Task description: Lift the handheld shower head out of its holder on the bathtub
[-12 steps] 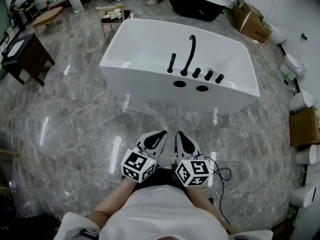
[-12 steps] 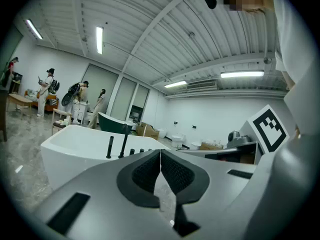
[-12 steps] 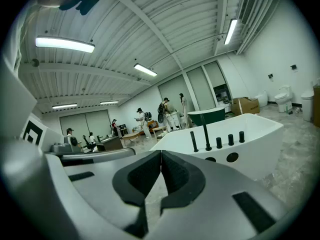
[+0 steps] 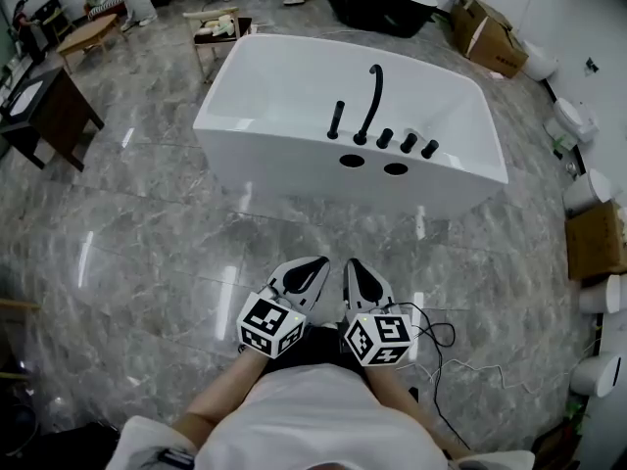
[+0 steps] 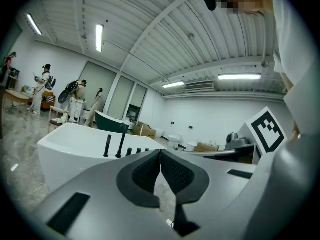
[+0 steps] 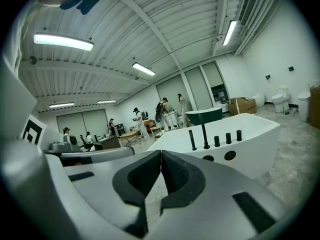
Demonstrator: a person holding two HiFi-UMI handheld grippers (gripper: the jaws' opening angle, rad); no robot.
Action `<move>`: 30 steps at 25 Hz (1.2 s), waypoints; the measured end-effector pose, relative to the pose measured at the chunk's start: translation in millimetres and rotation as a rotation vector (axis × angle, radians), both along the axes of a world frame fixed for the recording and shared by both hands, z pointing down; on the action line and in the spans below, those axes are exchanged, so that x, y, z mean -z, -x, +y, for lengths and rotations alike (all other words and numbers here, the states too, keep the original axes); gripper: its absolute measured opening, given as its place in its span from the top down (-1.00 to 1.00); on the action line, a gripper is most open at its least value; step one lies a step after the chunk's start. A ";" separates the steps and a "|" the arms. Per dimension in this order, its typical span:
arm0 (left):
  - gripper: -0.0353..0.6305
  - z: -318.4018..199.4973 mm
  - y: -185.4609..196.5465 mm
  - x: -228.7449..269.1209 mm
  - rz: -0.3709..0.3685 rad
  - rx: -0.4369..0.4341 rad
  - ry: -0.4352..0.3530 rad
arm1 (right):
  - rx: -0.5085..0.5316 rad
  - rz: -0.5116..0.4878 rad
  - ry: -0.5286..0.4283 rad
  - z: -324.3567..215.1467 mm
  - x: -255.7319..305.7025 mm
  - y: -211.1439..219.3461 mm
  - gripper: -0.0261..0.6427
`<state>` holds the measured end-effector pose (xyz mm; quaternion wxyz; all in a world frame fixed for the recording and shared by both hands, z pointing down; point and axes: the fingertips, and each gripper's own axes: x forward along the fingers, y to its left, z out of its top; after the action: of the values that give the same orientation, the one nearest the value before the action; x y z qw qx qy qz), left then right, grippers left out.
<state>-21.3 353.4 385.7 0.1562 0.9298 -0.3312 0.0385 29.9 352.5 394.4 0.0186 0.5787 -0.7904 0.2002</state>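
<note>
My left gripper [image 4: 312, 265] is clenched on nothing, low over the floor and well short of the white bathtub [image 4: 284, 169]. The black handheld shower head [image 4: 337, 121] stands upright in its holder on the tub's near rim. My right gripper [image 4: 353, 265], just beside the left, is likewise clenched and empty.

I see a glossy grey marble floor [image 4: 147, 233] carrying the white bathtub [image 4: 265, 164], a black tub [image 4: 377, 3] beyond it, a dark desk [image 4: 49, 111] at left, and cardboard boxes [image 4: 490, 37] at right
</note>
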 end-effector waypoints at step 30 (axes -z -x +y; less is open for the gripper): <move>0.86 -37.1 23.4 -14.9 0.025 0.023 0.030 | -0.052 -0.036 -0.075 -34.4 3.7 6.4 0.87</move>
<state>-44.7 316.3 400.6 0.1746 0.9239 -0.3390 0.0299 23.6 318.1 390.7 -0.0225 0.5957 -0.7821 0.1814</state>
